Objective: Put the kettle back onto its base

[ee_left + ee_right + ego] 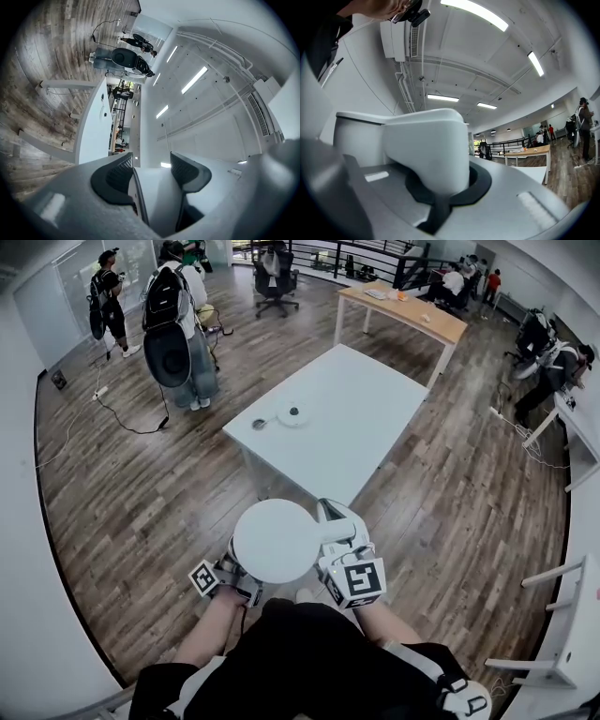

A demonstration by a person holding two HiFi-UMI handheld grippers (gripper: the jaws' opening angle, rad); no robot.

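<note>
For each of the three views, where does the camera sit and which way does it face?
Head view: on the head, facing down; kettle, left gripper, right gripper, forearms show.
Left gripper view: on that gripper, rolled sideways; fingers on the kettle, white table beyond.
Right gripper view: on that gripper, facing level; fingers on the kettle's handle, the person's dark clothing.
Shared: kettle and white table.

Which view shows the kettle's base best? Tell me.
Head view: the base sits in plain sight on the white table. Left gripper view: table edge-on, base too small to tell. Right gripper view: no base.
</note>
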